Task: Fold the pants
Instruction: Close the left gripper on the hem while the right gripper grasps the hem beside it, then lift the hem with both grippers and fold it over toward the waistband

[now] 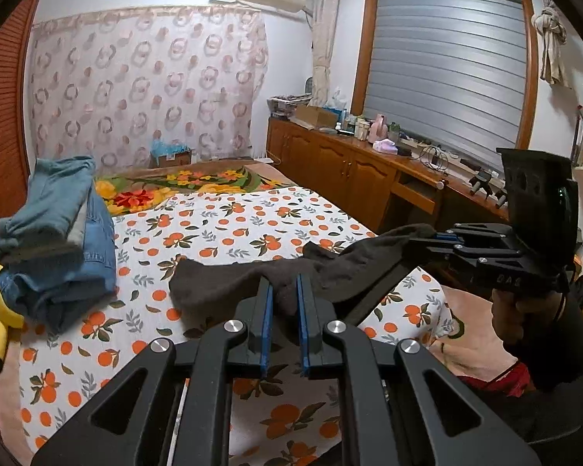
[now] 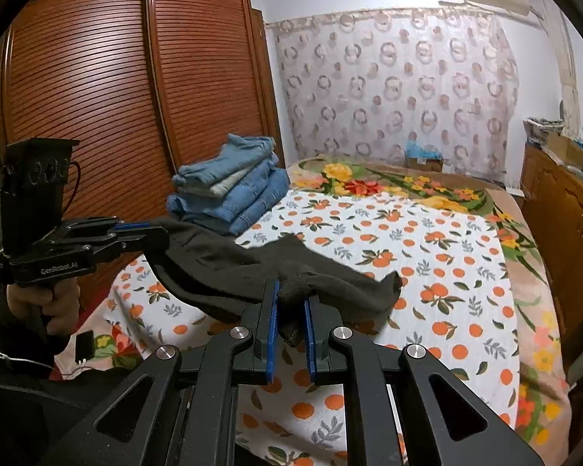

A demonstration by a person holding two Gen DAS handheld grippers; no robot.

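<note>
The bed (image 1: 229,229), with its white sheet printed with oranges, is the landmark here. Behind the bed hangs a patterned curtain (image 1: 144,85), and on the far part of the bed lies a floral blanket (image 1: 198,182). Along one side of the bed stands a wooden wardrobe (image 2: 136,85) with slatted doors; along the other side runs a low wooden cabinet (image 1: 353,163). At the bed's edge next to the wardrobe sits a stack of folded jeans (image 2: 229,186).

Above the near part of the bed, the dark pants (image 2: 252,268) are held lifted, stretched between the two grippers, with one end hanging down toward the sheet. The left gripper (image 1: 284,291) is clenched on a bunch of the pants' fabric between its blue pads. The right gripper (image 2: 291,303) grasps another bunch of the same pants in the same way.
</note>
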